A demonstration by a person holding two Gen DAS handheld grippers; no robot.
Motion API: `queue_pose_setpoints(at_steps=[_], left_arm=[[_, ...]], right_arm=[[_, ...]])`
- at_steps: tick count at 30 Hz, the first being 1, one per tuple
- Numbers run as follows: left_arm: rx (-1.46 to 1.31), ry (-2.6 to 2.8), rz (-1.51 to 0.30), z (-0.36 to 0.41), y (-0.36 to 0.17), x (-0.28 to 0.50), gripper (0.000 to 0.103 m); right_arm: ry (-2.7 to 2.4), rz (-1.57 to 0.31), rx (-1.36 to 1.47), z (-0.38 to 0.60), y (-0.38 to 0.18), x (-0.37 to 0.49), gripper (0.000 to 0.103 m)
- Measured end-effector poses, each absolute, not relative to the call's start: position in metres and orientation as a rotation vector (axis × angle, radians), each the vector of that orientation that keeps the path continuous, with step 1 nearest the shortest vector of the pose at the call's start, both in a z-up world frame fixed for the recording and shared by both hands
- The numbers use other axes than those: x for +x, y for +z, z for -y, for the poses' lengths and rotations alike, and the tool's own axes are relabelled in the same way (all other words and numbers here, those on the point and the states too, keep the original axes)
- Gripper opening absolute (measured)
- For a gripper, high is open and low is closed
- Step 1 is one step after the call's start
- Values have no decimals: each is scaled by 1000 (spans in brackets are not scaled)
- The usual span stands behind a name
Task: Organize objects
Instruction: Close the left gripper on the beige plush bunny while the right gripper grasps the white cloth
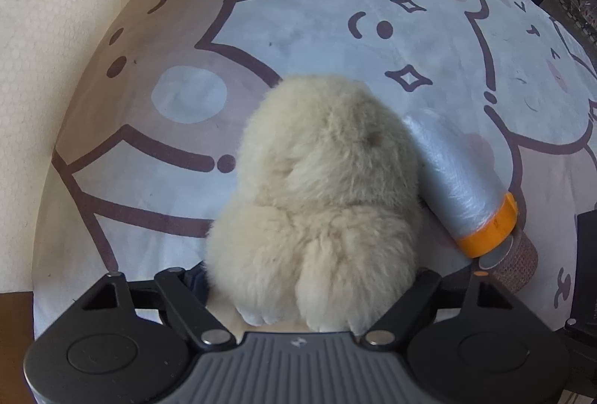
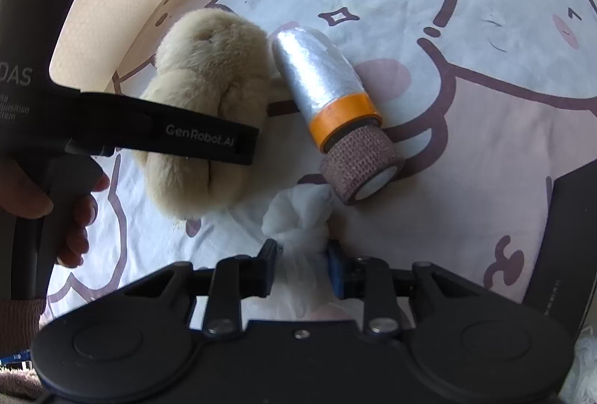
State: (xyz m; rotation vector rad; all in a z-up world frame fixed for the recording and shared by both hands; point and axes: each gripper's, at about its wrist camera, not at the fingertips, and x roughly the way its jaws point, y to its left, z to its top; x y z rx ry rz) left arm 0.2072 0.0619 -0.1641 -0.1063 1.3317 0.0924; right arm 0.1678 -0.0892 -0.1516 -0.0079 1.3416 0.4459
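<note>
The left gripper (image 1: 313,277) is positioned around the cream plush toy (image 1: 321,195), which lies on the cartoon-printed cloth (image 1: 306,12); whether the fingers press the fur cannot be told. The right gripper (image 2: 302,254) is clamped on a bunched white mesh fabric (image 2: 298,217). A silver spool with an orange band (image 2: 324,83) lies on its side just beside the plush toy. A brown bandage roll (image 2: 362,165) touches the spool's banded end.
</note>
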Motion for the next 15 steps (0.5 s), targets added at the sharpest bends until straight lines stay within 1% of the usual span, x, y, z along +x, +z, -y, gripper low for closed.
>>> queue_pose_setpoints(at_steps=[2,5,9,10,12,13,14,15], left_arm=[[-111,91,-1336,-61,-164,209,76],[-99,87,-1339,-56,-163,210,72],[-100,89,-1342,-55,-164,208,71],[-105,94,-1342,-55,-165,208,74],[-97,113,-1348,-55,-167,207,84],[-71,137,-1354,-54,-170,207,97],[-39,164,-1358,-54,-172,206,103],[-29,159,-1354,-54,-174,205,103]], right_arm=[[450,-1338,-7,90,-149,167,28],[449,-1335,-1,92,-148,166,28],[428,-1328,5,96,-145,165,28],[425,-1326,8,97,-144,165,28],[423,-1324,10,99,-143,163,28],[424,-1324,7,99,-142,162,28],[424,-1324,6,100,-142,162,28],[424,-1324,3,100,-141,162,28]])
